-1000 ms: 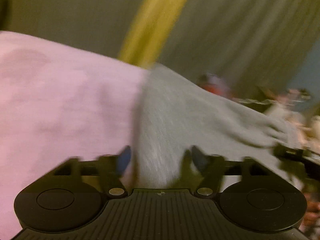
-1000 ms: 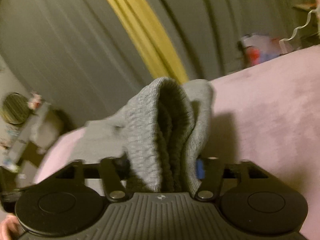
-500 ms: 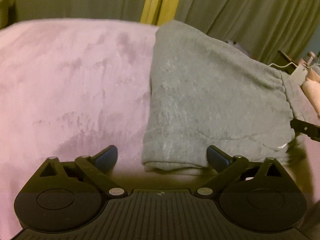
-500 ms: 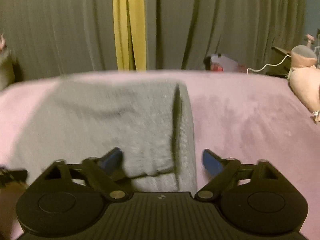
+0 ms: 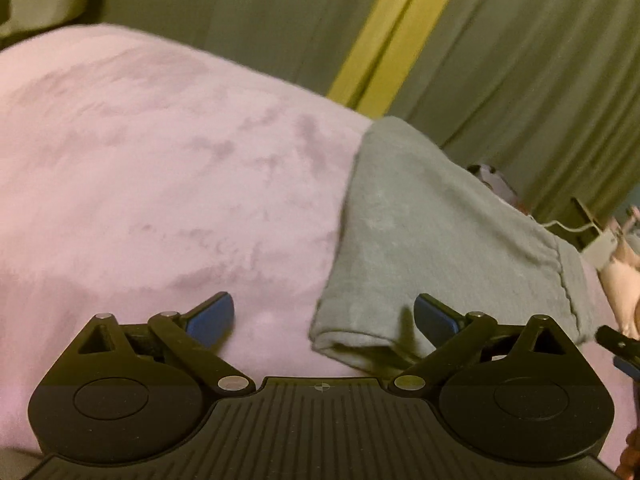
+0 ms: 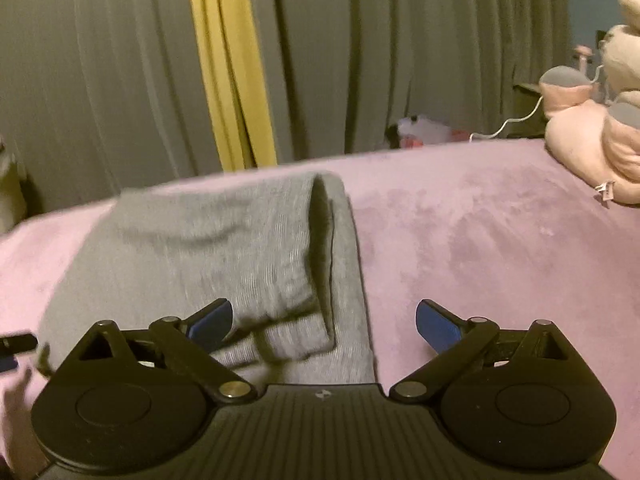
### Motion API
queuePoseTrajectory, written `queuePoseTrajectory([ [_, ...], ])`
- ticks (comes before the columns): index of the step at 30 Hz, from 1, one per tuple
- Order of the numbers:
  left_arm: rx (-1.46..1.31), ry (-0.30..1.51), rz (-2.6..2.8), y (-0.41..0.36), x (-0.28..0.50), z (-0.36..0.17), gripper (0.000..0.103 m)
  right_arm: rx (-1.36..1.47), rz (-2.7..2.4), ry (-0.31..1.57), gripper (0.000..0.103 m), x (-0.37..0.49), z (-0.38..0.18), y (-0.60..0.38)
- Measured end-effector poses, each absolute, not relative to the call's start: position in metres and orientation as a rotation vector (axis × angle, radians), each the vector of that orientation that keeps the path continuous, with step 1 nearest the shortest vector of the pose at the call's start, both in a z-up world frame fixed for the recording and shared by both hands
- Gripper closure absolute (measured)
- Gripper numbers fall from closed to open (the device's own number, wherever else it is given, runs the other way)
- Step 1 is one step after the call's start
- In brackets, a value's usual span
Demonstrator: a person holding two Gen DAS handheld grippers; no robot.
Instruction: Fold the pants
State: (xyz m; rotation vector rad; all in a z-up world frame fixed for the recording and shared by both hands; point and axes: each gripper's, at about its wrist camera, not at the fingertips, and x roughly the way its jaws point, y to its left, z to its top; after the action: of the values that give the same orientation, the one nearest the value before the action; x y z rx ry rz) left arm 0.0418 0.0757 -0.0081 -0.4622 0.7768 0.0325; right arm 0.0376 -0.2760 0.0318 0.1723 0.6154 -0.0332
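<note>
The grey pants (image 5: 432, 248) lie folded into a flat bundle on the pink bed cover (image 5: 160, 184). In the left wrist view my left gripper (image 5: 323, 316) is open and empty, just in front of the bundle's near folded edge, holding nothing. In the right wrist view the pants (image 6: 224, 256) lie ahead and to the left, with the ribbed waistband end nearest. My right gripper (image 6: 324, 322) is open and empty above that end, its left fingertip (image 6: 210, 320) over the cloth. The tip of the other gripper (image 5: 618, 346) shows at the right edge.
Grey curtains with a yellow strip (image 6: 228, 80) hang behind the bed. A pink plush toy (image 6: 592, 132) sits on the bed's far right. A white cable and small items (image 6: 424, 130) lie beyond the far edge. Bare pink cover (image 6: 500, 240) stretches right of the pants.
A second ago both grippers were shut on the pants and held them up. They have let go; the pants now lie folded on the bed and both grippers have drawn back, open.
</note>
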Motion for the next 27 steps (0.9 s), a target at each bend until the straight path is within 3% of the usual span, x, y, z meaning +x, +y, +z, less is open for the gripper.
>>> queuePoseTrajectory([
  [1, -0.471, 0.787, 0.038, 0.077, 0.042, -0.01, 0.002, 0.168, -0.036, 0.595, 0.01, 0.036, 0.033, -0.275],
  [3, -0.479, 0.802, 0.037, 0.077, 0.044, -0.014, 0.002, 0.153, -0.039, 0.595, 0.043, 0.035, 0.033, -0.27],
  [5, -0.478, 0.797, 0.037, 0.076, 0.043, -0.016, 0.002, 0.159, -0.03, 0.612, 0.064, 0.04, 0.031, -0.266],
  [6, -0.475, 0.788, 0.037, 0.074, 0.043, -0.016, 0.002, 0.164, -0.019, 0.606, 0.066, 0.042, 0.032, -0.264],
  [10, -0.467, 0.718, 0.027, 0.073, 0.04, -0.013, 0.002, 0.134, -0.004, 0.517, 0.066, 0.042, 0.042, -0.25],
  [17, -0.492, 0.708, 0.058, 0.078, 0.049, -0.018, 0.002, 0.033, -0.056, 0.582, 0.065, 0.063, 0.021, -0.242],
  [21, -0.46, 0.744, 0.067, 0.077, 0.058, -0.026, 0.001, -0.01, -0.073, 0.577, 0.053, 0.067, 0.014, -0.243],
  [27, -0.34, 0.763, 0.074, 0.069, 0.066, -0.032, 0.001, 0.148, -0.086, 0.61, 0.032, 0.071, 0.006, -0.268],
])
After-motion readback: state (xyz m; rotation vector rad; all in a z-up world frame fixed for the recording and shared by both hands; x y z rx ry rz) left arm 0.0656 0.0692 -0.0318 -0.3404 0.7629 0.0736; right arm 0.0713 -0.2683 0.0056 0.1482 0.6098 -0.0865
